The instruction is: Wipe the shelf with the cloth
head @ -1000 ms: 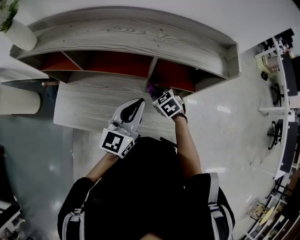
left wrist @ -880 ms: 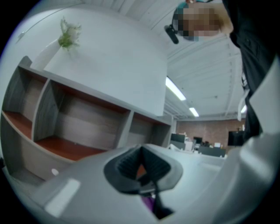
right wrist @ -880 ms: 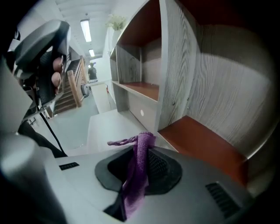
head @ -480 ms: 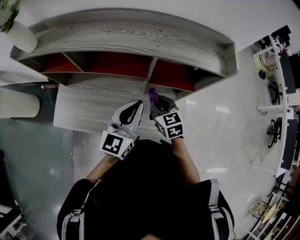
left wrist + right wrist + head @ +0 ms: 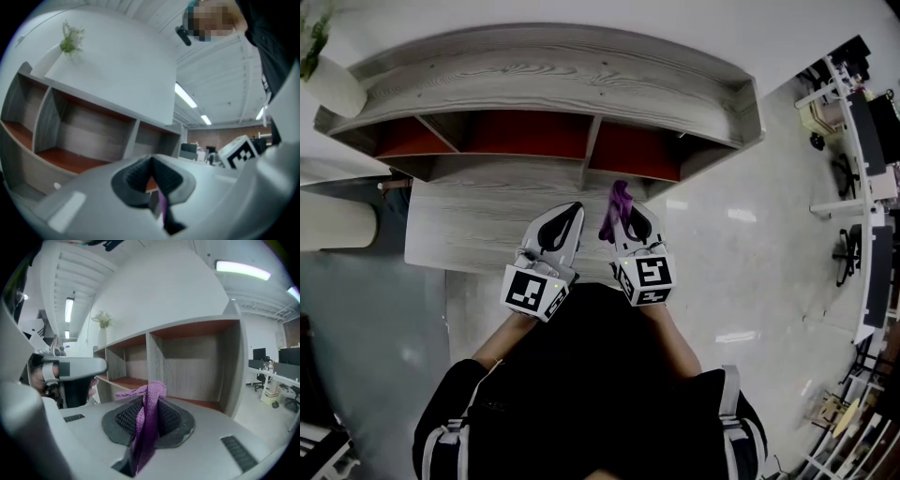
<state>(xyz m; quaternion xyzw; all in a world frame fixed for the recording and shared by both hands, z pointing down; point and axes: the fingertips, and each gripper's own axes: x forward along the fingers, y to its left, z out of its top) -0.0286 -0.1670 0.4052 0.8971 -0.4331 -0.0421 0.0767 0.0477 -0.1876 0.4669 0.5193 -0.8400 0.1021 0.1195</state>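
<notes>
Firmly clenched, the fingers (image 5: 172, 418) of the right gripper (image 5: 150, 404) pinch a purple cloth (image 5: 149, 414) between their black ribbed pads. The fabric runs up through the seam and bunches in a soft fold above the tips. In the head view the cloth (image 5: 617, 208) sticks up from the right gripper (image 5: 630, 214) over the grey wood bench (image 5: 469, 225), in front of the shelf's lower row and apart from it.

The fingers (image 5: 131, 178) of the left gripper (image 5: 151, 164) are pressed together with nothing of their own between them. A sliver of purple shows only through the slot lower down. The left gripper (image 5: 567, 217) hangs just beside the right one, both pointing toward the shelf.

Beyond them stands the shelf (image 5: 581, 70), a curved grey wood unit with upright dividers and reddish-brown compartment floors. The right gripper view looks into its open compartments (image 5: 187, 357), and the left gripper view shows them from the other side (image 5: 84, 126). A plant in a white pot (image 5: 333, 80) sits at the shelf's left end. A glossy floor (image 5: 741, 253) spreads to the right, and the person's black sleeves fill the lower part of the head view.
</notes>
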